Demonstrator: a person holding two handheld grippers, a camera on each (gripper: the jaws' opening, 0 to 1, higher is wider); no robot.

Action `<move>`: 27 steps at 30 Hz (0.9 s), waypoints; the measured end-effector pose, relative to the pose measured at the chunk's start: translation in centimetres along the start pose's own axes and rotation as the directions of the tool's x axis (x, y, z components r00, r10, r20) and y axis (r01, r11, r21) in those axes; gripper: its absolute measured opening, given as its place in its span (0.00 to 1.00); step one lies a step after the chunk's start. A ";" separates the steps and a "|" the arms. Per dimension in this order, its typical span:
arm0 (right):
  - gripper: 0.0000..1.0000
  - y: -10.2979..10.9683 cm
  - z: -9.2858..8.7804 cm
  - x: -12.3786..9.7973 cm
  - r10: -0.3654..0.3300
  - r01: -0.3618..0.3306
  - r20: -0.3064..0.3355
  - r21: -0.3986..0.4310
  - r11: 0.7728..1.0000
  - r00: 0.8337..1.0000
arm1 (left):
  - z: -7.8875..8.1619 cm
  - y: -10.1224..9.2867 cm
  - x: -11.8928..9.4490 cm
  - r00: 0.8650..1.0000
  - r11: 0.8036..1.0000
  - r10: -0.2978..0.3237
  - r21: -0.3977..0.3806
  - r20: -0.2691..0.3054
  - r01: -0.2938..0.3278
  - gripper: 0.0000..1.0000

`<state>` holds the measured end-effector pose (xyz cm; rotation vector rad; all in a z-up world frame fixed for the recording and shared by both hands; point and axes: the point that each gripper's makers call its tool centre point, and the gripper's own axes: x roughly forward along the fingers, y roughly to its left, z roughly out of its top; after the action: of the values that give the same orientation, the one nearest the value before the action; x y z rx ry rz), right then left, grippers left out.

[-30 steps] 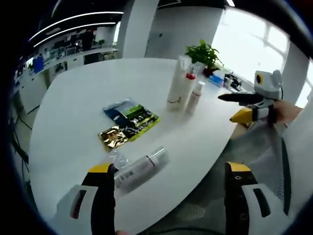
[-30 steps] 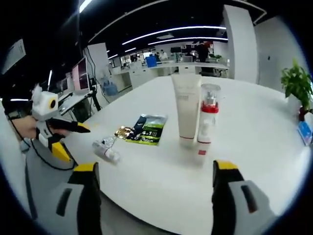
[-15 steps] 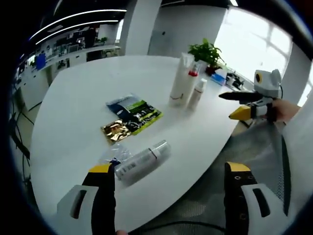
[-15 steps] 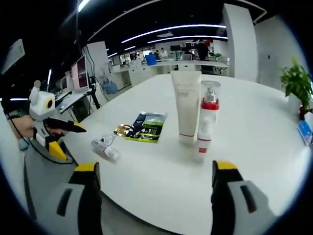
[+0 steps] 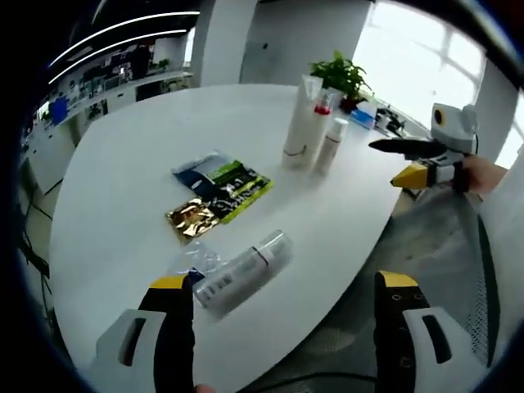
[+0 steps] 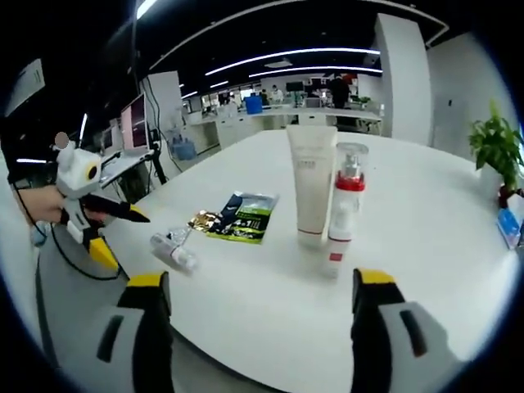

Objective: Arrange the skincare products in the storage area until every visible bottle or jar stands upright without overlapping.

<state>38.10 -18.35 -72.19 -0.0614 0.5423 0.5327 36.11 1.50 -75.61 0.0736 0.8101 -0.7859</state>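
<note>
A white bottle (image 5: pixel 244 273) lies on its side near the table's front edge, beside a crumpled clear wrapper (image 5: pixel 192 260). My left gripper (image 5: pixel 282 327) is open just short of it, holding nothing. Farther off, a tall white tube (image 5: pixel 299 123) stands upright next to a small white bottle (image 5: pixel 330 146). In the right gripper view the tube (image 6: pixel 312 184) and a red-collared pump bottle (image 6: pixel 344 205) stand together ahead of my open, empty right gripper (image 6: pixel 260 327). The lying bottle (image 6: pixel 174 250) is at its left.
Flat sachets, blue, green and gold (image 5: pixel 217 192) (image 6: pixel 237 217), lie on the white table (image 5: pixel 123 164) between the bottles. A potted plant (image 5: pixel 340 78) and a blue item (image 5: pixel 364 113) sit at the far edge. The table's rim curves close under both grippers.
Both views have shifted slightly with the hands. The bottles, tube and sachets stay where they were. Both grippers remain open.
</note>
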 end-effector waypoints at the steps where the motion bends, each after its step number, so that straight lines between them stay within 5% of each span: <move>1: 0.91 0.1 0.0 0.0 0.003 -0.003 -0.001 -0.004 1.000 1.000 | 0.1 0.2 0.2 1.000 1.000 0.000 0.000 -0.001 0.000 0.89; 7: 0.90 -0.1 0.2 0.0 0.001 -0.001 0.014 0.007 1.000 1.000 | 0.1 1.3 1.1 0.999 0.999 0.004 0.051 -0.048 -0.002 0.88; 14: 0.87 -0.3 0.3 -0.1 -0.012 0.012 0.022 0.019 1.000 1.000 | -1.5 2.3 2.7 0.985 0.985 -0.003 0.167 -0.174 0.033 0.83; 27: 0.84 -0.5 0.1 0.0 -0.024 0.024 0.009 0.000 1.000 1.000 | -1.7 3.6 4.8 0.976 0.957 0.035 0.288 -0.216 0.029 0.58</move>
<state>38.41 -18.73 -72.17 -0.0651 0.5324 0.5095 39.50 1.83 -80.83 0.4304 0.8969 -0.9000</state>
